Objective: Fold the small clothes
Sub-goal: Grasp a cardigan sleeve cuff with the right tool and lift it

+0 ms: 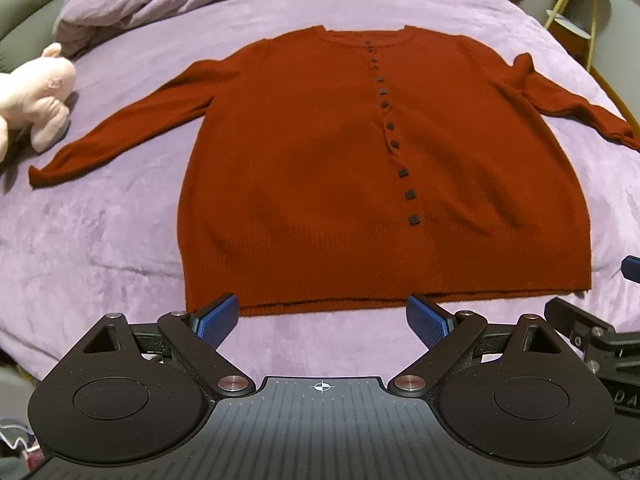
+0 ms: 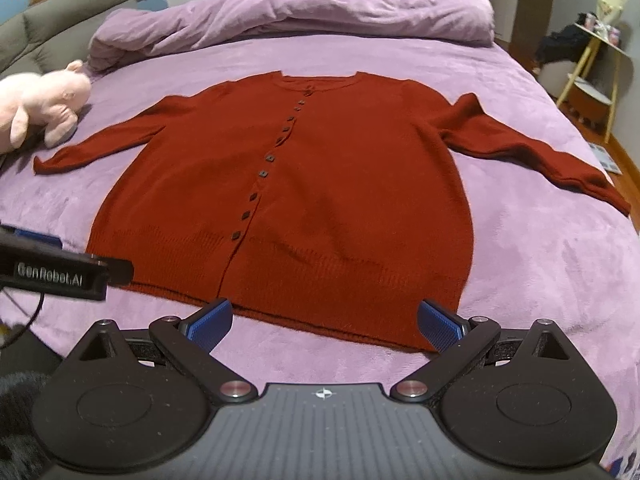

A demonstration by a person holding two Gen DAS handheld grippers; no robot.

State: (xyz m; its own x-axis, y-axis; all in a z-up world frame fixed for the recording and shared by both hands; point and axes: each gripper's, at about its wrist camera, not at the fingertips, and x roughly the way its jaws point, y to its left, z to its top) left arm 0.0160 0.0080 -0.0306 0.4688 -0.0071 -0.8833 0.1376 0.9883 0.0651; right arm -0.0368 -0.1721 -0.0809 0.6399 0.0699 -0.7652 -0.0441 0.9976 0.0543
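A rust-red buttoned cardigan [image 1: 320,168] lies flat and face up on the purple bedspread [image 1: 100,240], both sleeves spread out; it also shows in the right wrist view [image 2: 320,200]. My left gripper [image 1: 322,318] is open and empty, just short of the cardigan's bottom hem. My right gripper [image 2: 324,322] is open and empty at the hem's right part, its right fingertip [image 2: 440,322] over the hem corner. The left gripper's body shows at the left edge of the right wrist view [image 2: 60,274].
A pink plush toy [image 1: 36,96] lies on the bed by the left sleeve cuff. A bunched purple duvet [image 2: 300,16] lies across the head of the bed. A yellow-legged side table [image 2: 592,64] stands off the bed's right edge.
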